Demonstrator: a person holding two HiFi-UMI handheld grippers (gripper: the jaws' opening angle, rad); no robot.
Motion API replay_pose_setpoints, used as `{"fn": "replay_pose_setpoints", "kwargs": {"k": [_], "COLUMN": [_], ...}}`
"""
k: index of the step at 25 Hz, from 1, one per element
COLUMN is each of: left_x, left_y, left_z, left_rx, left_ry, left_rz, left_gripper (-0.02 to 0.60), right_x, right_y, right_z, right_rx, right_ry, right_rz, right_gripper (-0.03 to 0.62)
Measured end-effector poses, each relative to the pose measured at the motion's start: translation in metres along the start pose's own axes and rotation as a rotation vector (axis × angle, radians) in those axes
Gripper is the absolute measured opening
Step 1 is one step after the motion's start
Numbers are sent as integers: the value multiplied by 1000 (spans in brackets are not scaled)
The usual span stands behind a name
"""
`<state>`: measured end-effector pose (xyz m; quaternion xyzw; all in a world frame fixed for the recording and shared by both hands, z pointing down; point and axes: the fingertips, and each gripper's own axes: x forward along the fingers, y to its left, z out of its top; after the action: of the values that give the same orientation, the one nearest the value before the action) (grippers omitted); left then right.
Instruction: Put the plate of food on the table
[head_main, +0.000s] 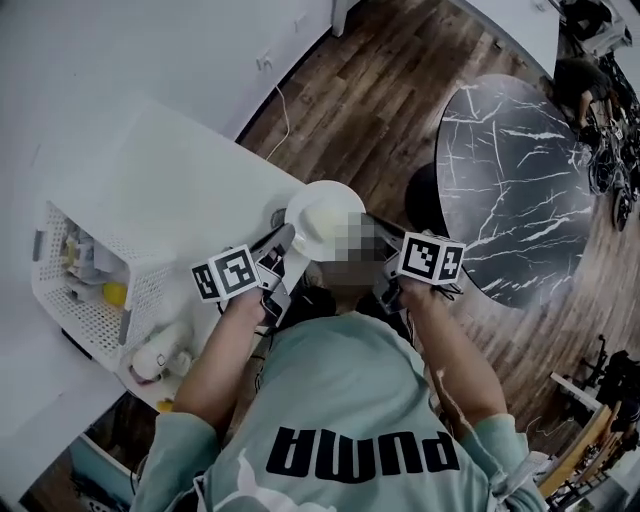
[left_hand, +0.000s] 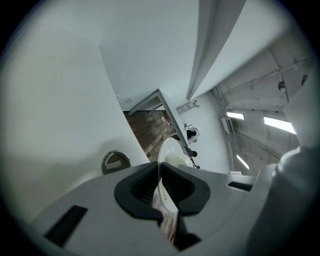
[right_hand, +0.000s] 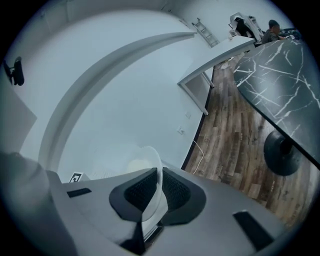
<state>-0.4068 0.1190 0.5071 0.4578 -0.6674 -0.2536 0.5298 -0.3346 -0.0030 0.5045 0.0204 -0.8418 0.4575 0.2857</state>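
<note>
Nearest the head camera is the person's pale green shirt (head_main: 350, 390), with both forearms reaching forward from it. Just past them is the white plate (head_main: 304, 196), carrying a pale mound of food (head_main: 322, 216) and held between the two tools in front of the person's chest. It shows over the edge of the white surface (head_main: 190, 180), where that meets the wooden floor (head_main: 370, 90). The left hand-held gripper (left_hand: 160, 171) has its dark pads closed on the plate's rim, which runs edge-on between them. The right hand-held gripper (right_hand: 159, 174) is clamped on the opposite rim in the same way. Left of the plate, a white perforated basket (head_main: 150, 290) of small items sits on the surface. To the right, well apart, stands a round dark marble table (head_main: 510, 180).
</note>
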Motion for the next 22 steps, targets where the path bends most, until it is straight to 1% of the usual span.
{"fn": "replay_pose_setpoints", "kwargs": {"k": [5, 11, 22], "left_x": [30, 63, 133], "left_y": [-35, -76, -158], "left_z": [-14, -40, -119], "left_rx": [72, 124, 213], "left_ry": [60, 121, 233], "left_rz": [-30, -55, -109], "left_gripper": [28, 28, 28], "right_x": [-42, -93, -209], "right_y": [-25, -54, -126], "right_z": [10, 22, 28], "right_rx": [52, 89, 160], "right_ry": [-90, -175, -313], "right_rz": [-19, -37, -79], "right_gripper": [37, 37, 37]}}
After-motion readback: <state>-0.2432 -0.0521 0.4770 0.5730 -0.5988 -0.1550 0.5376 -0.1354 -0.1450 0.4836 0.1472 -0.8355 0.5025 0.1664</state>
